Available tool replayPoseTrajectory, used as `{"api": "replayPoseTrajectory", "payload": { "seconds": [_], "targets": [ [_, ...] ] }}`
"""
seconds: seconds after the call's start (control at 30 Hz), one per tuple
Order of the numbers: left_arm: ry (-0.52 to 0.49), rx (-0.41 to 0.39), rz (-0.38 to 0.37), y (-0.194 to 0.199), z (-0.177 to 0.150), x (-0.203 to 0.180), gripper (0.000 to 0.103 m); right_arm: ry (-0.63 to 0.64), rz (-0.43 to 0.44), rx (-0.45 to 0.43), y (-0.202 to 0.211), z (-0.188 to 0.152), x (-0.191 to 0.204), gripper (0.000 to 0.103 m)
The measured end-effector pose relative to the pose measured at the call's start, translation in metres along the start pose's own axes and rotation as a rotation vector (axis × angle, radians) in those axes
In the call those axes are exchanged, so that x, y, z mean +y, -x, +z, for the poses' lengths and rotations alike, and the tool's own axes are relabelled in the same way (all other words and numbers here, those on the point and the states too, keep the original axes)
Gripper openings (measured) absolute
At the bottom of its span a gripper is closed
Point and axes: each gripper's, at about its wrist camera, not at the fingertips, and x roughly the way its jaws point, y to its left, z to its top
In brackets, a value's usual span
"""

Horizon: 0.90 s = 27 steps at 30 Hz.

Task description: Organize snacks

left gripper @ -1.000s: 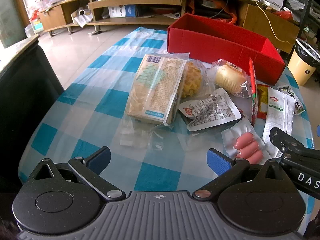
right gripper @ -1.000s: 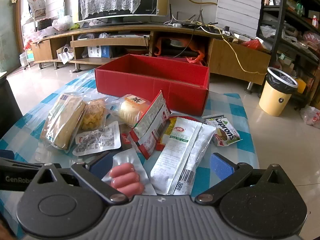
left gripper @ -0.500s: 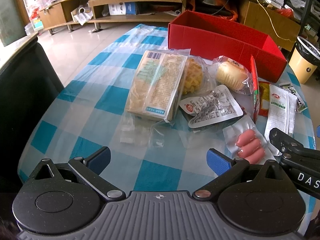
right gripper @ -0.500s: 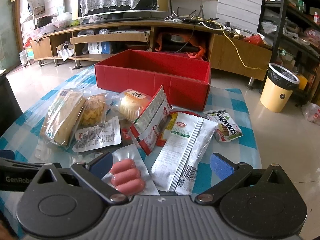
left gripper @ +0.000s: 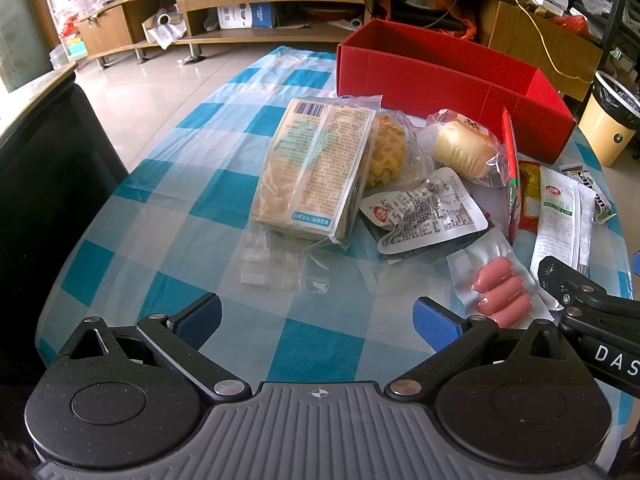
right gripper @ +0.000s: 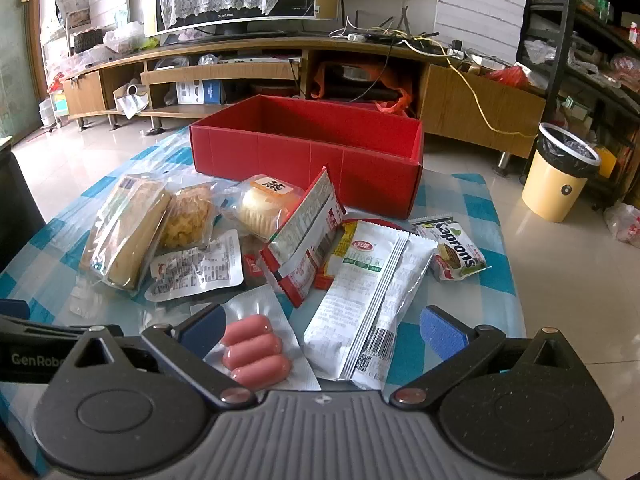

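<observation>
Sausage pack, lower centre, sits overlapped; both wide-open claws, left claw and right claw, risk snagging neighbouring wrappers.

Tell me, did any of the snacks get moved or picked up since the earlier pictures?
No snack moved or was picked up. Only the views shifted a little: both grippers seem to have drifted slightly over the table. The left gripper and right gripper stay open and empty. The sausage pack, the long white packet and the other snacks lie where they were, and nothing shows inside the red box.
</observation>
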Motion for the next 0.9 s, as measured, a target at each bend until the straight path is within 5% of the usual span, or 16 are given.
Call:
{"api": "replayPoseTrajectory", "payload": {
  "seconds": [0.9],
  "targets": [
    [-0.014, 0.008, 0.011, -0.0007, -0.0007, -0.0021, 0.101, 0.007, 0.002, 0.022, -0.0034, -0.0015, 0.0003, 0.103]
  ]
}}
